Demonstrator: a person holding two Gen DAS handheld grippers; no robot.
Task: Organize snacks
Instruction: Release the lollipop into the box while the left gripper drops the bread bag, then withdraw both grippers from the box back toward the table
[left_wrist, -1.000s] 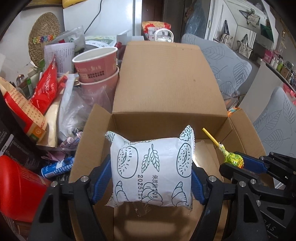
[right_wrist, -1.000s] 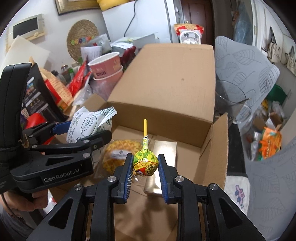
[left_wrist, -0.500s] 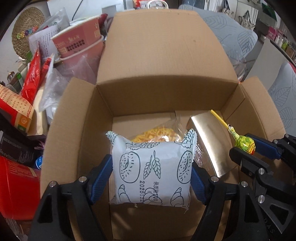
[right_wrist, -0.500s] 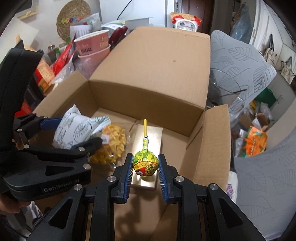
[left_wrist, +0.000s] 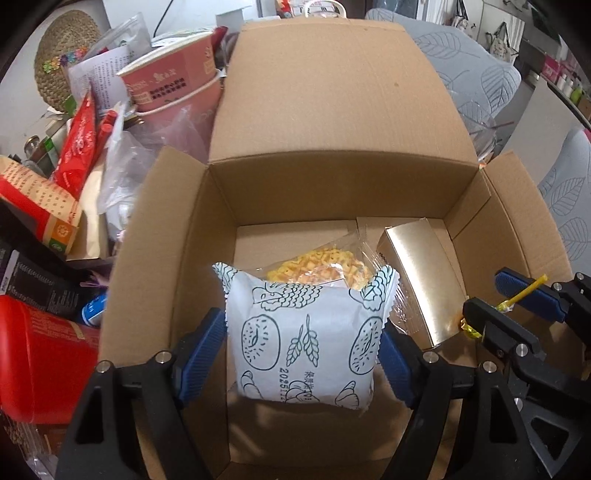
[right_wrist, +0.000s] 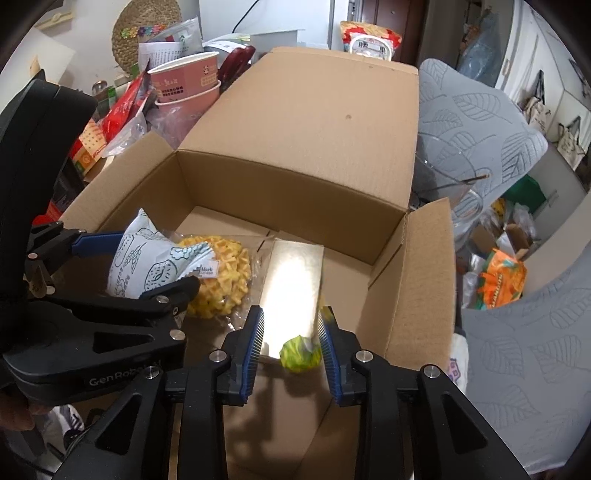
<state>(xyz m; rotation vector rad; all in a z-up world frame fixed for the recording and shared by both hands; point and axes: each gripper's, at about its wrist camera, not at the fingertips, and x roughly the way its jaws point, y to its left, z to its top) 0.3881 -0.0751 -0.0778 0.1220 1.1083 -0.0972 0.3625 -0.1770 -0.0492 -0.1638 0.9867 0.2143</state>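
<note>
An open cardboard box holds a clear bag of yellow waffle snacks and a gold carton. My left gripper is shut on a white bread packet with green drawings, hanging over the box's near left part. My right gripper is over the gold carton's near end and its jaws are opening. The green-yellow lollipop is blurred and loose between them, against the right pad. Its yellow stick shows in the left wrist view.
Left of the box lies a heap: stacked pink paper cups, red packets, a red container. Grey leaf-patterned cushions and an orange bag are on the right. The box's back flap stands up.
The right jaws have parted and the lollipop has slipped from upright between the pads to low against the right one. Both grippers have tipped further down into the box.
</note>
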